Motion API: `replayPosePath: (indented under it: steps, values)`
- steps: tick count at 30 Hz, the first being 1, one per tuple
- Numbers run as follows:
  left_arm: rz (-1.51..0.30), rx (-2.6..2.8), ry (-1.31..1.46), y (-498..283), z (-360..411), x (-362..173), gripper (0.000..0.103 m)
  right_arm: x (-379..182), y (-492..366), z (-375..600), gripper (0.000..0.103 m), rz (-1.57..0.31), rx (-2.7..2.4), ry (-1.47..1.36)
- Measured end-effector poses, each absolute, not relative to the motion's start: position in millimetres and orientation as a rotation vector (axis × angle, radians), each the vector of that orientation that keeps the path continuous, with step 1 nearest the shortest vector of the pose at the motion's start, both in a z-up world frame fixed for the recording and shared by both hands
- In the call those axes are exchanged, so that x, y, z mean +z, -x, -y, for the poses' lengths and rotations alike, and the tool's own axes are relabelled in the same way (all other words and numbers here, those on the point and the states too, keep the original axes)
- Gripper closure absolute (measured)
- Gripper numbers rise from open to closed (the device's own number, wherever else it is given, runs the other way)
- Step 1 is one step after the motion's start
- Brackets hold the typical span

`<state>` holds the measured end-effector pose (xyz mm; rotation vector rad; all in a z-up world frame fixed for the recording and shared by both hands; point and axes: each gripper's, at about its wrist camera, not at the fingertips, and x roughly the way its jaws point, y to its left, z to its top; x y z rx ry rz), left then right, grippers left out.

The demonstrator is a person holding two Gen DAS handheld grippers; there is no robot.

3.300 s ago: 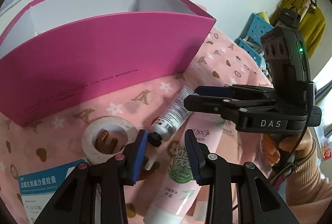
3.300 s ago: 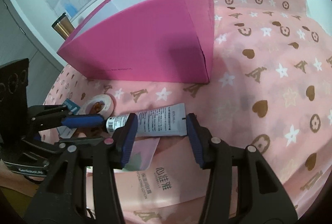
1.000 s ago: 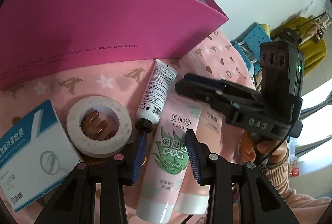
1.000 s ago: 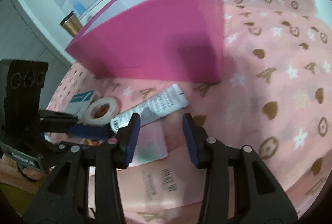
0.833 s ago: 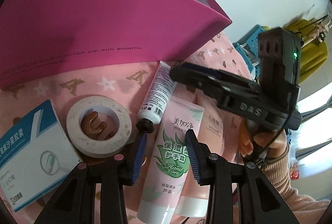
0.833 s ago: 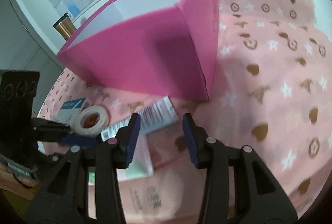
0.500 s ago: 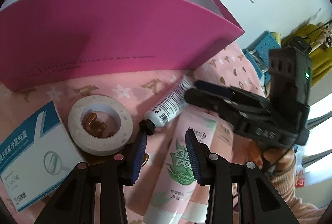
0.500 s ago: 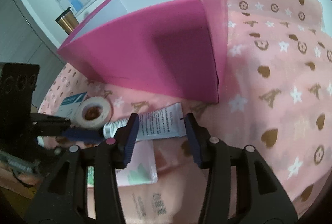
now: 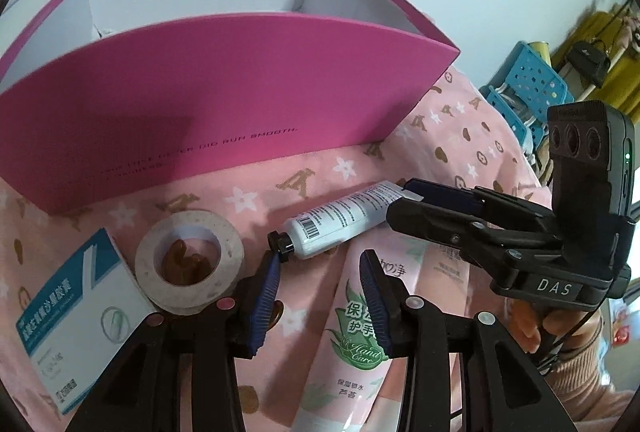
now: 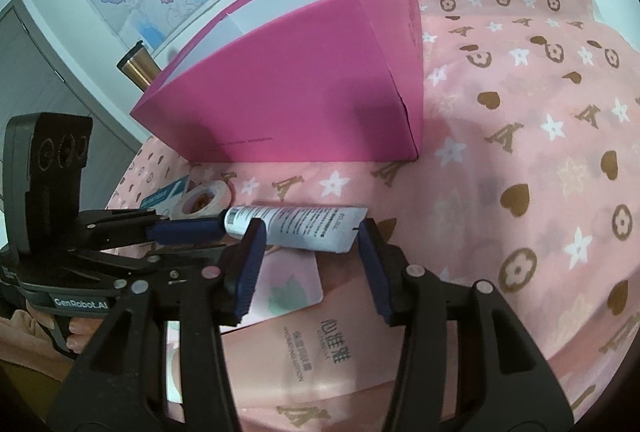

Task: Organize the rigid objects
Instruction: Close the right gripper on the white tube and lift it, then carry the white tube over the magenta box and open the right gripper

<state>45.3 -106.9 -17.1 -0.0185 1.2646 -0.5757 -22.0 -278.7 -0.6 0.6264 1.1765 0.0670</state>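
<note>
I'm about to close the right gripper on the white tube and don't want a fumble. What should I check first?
1. White tube lies between the right gripper fingers: ok, it spans the gap.
2. Fingers already pressing on it: not ok, they are not pressing yet.
3. Left gripper clear of the tube: not ok, one of its fingers sits at the black cap.
4. Pink box open on top: ok.
5. Room inside the box: cannot tell.
6. Tape roll clear of the tube: ok.
</note>
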Motion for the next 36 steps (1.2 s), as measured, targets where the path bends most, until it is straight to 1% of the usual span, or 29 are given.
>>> replayPosePath:
  steps: [10, 18, 20, 23, 26, 32, 36]
  values:
    - [-1.212, -0.599, 0.02, -41, 102, 6, 0.062, 19, 25, 278, 0.052, -1.116, 0.062, -0.627]
    - [-1.093, -0.635, 0.04, -37, 94, 54, 0.062, 63, 17, 278, 0.052, -1.013, 0.074, -0.568]
    - [-1.049, -0.647, 0.04, -39, 93, 69, 0.056, 79, 12, 278, 0.052, -0.971, 0.082, -0.544]
    - [-0.989, -0.642, 0.03, -47, 94, 85, 0.056, 93, -1, 279, 0.052, -0.933, 0.086, -0.519]
    - [-0.933, -0.63, 0.017, -60, 96, 97, 0.056, 96, -19, 286, 0.052, -0.915, 0.079, -0.507]
    - [-0.942, -0.629, 0.018, -97, 101, 90, 0.056, 82, -50, 303, 0.052, -0.927, 0.059, -0.523]
    - [-0.987, -0.636, 0.047, -120, 101, 77, 0.056, 62, -67, 310, 0.052, -0.979, 0.031, -0.519]
